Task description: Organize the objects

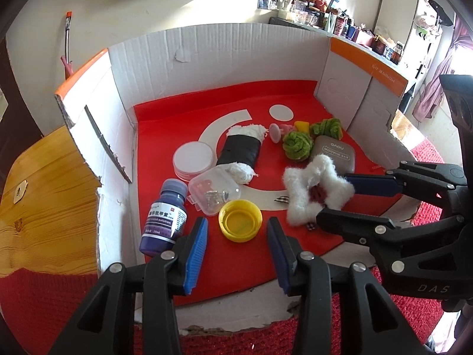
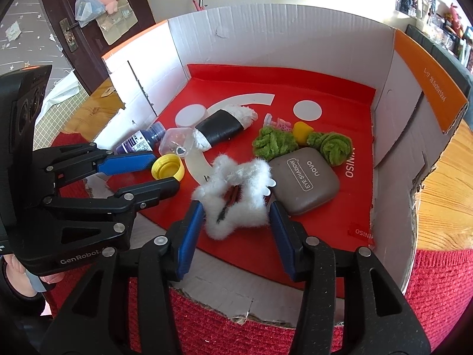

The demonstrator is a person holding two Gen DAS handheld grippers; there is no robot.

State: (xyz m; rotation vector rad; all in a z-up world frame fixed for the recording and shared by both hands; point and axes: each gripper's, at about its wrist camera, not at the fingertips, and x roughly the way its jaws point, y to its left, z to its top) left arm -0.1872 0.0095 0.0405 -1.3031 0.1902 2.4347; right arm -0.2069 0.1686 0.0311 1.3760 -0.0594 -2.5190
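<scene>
Fluffy white star [image 2: 236, 198] lies on the red liner of the cardboard box [image 2: 295, 44], just beside the grey eye-shadow case [image 2: 306, 183]. Right gripper [image 2: 236, 224]: jaws spread wide, one blue pad either side of the star; contact cannot be confirmed. Left gripper [image 1: 236, 251]: jaws open, framing the yellow cap [image 1: 240, 220], not touching it. Purple bottle [image 1: 165, 216] lies tilted near the box's left wall, clear plastic case [image 1: 212, 193] just beside it. Two green yarn bundles [image 2: 273, 143] sit behind the eye-shadow case.
</scene>
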